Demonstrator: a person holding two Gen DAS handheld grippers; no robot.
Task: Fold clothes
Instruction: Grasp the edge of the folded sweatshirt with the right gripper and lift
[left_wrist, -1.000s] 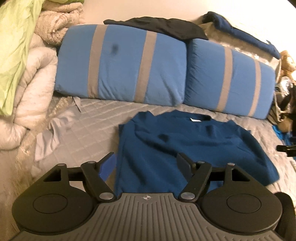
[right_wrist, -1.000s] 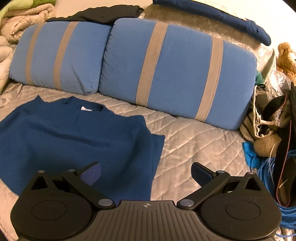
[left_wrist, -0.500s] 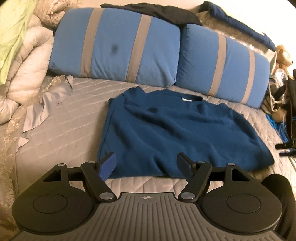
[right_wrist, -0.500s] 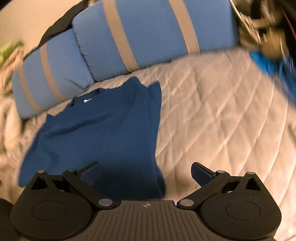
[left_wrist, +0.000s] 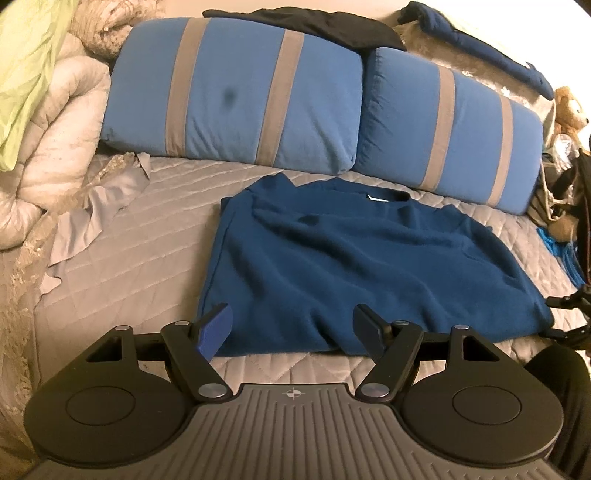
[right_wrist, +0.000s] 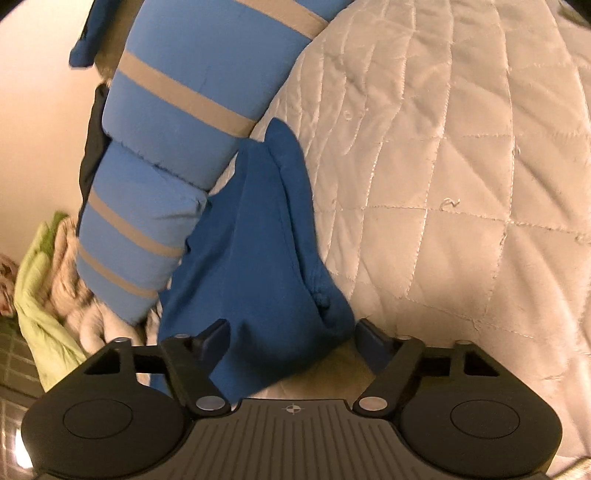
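A dark blue sweater (left_wrist: 369, 266) lies flat on the grey quilted bedspread (left_wrist: 129, 266), collar toward the pillows. My left gripper (left_wrist: 291, 325) stands open just before the sweater's near hem, left of its middle, with only the hem's edge between the fingers. My right gripper (right_wrist: 291, 332) is rolled onto its side at the sweater's (right_wrist: 258, 258) near right corner. Its jaws are closing with that bunched corner between them; the left pad touches the cloth, the right pad stands a little apart. In the left wrist view the right gripper (left_wrist: 552, 317) shows at that same corner.
Two blue pillows with grey stripes (left_wrist: 236, 107) (left_wrist: 450, 122) line the back, a black garment (left_wrist: 314, 26) on top. A white duvet (left_wrist: 55, 122) and green cloth (left_wrist: 26, 66) pile up at left. A blue cable (left_wrist: 557, 251) and bags lie at right.
The right gripper has dropped and rolled sideways onto the sweater's near right corner, and its jaws have narrowed. The left gripper sank a little earlier and has since held still, still open.
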